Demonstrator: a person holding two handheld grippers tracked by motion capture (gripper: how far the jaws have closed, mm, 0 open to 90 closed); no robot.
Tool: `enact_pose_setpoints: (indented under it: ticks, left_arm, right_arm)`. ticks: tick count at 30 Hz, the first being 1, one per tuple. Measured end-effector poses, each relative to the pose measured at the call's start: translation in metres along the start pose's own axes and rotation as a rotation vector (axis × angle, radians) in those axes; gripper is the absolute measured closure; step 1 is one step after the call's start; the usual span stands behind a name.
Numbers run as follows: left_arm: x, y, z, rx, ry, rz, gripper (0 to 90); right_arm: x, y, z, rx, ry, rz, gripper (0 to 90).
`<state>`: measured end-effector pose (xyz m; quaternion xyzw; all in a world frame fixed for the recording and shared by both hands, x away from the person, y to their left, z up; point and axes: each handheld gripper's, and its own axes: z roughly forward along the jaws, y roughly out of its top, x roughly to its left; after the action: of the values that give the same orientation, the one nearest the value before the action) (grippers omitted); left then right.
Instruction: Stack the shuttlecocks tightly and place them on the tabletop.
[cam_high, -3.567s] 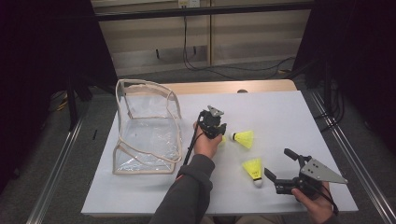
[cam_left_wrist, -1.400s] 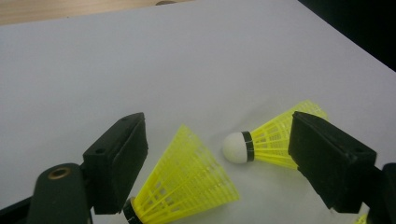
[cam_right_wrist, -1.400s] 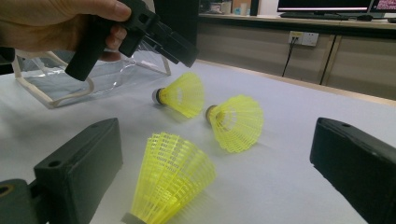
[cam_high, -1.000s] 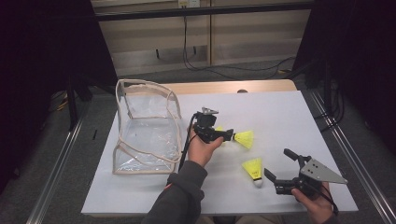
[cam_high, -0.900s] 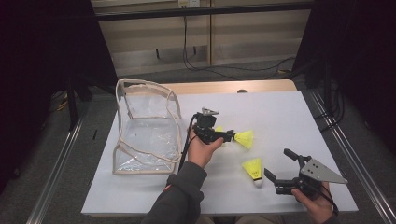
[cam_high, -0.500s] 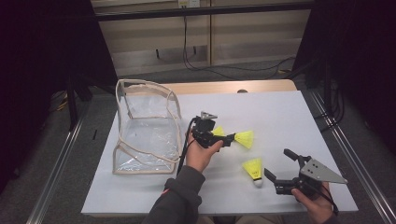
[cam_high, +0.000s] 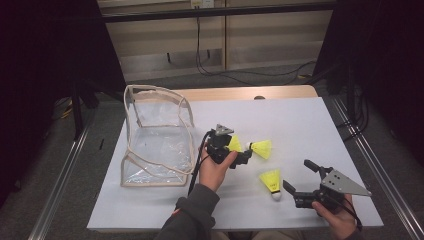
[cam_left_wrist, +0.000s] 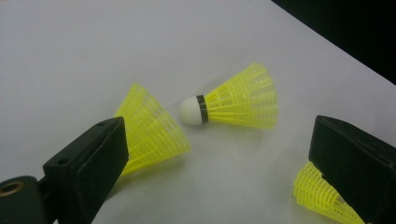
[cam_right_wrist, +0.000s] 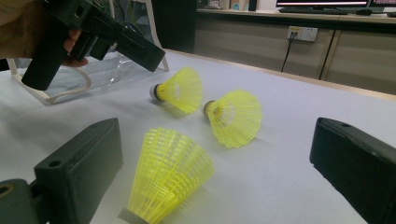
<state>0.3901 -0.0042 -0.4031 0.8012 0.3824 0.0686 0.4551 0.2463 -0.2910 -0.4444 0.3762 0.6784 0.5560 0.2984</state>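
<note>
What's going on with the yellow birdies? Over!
Left gripper open, jaws just widened. Right gripper open. Three shuttlecocks loose on table. Bag clear.

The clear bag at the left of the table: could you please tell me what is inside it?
Nothing shows inside the clear bag: through its transparent walls you see only the white table. All three yellow shuttlecocks lie outside, to its right. Wrinkles and glare blur its lower corner, so something tiny could go unnoticed.
</note>
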Motion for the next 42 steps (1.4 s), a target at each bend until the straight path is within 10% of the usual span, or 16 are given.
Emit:
enact_pose_setpoints:
  ticks: [42]
  left_arm:
    - [-0.011,-0.04,-0.007,0.036,-0.062,0.045,4.5]
  right_arm:
    - [0.0,0.0,0.001,0.008,0.004,0.004,2.0]
